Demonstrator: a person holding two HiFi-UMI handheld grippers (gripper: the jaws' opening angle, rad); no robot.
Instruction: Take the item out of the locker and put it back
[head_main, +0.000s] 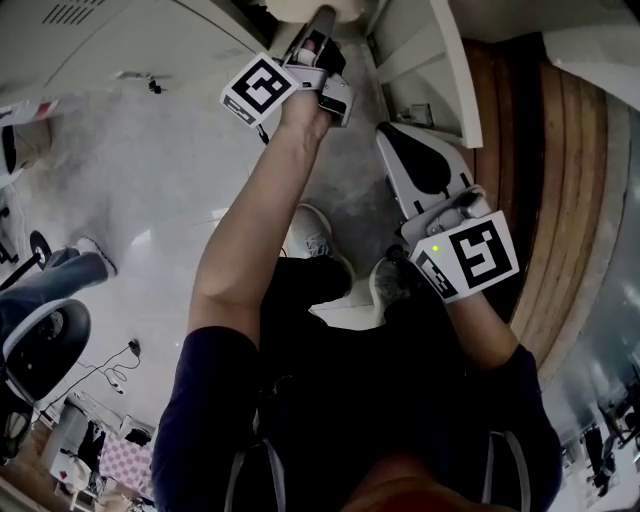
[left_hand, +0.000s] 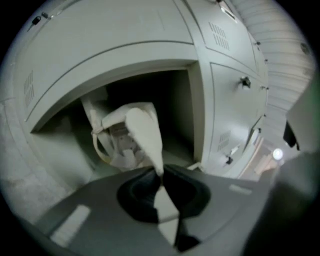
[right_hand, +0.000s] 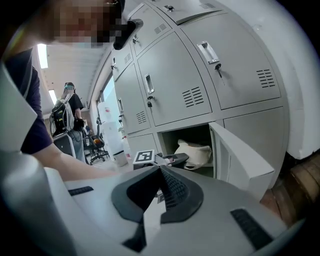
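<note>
**Bag pinched at the locker mouth, pull-out not yet made**

We have the left tool (left_hand: 161, 174) clenched on a broad strip (left_hand: 147, 142) of the white cloth bag (left_hand: 114, 120). The fabric runs from the bag straight into the closed jaws. The bag itself sits inside the open locker compartment (left_hand: 172, 105), low in the bank of lockers, resting on the compartment's floor toward its left side. From the head view our left arm is stretched out toward that opening.

The right tool (right_hand: 161, 170) hangs back from the locker with its jaws pressed together and nothing between them. Its view looks across at the open door (right_hand: 239, 157), which swings out on the compartment's right.

We judge this to be the take-out step, with the grip made and the bag not yet drawn clear. The same picture would also fit the last instant of a return, before letting go.

If it is the take-out, the next move calls for a steady pull outward over the compartment's front edge. We should keep the pinch firm, since soft fabric can slide through the jaws. The bag will likely sag once it leaves the floor, so we should keep it off the door.
</note>
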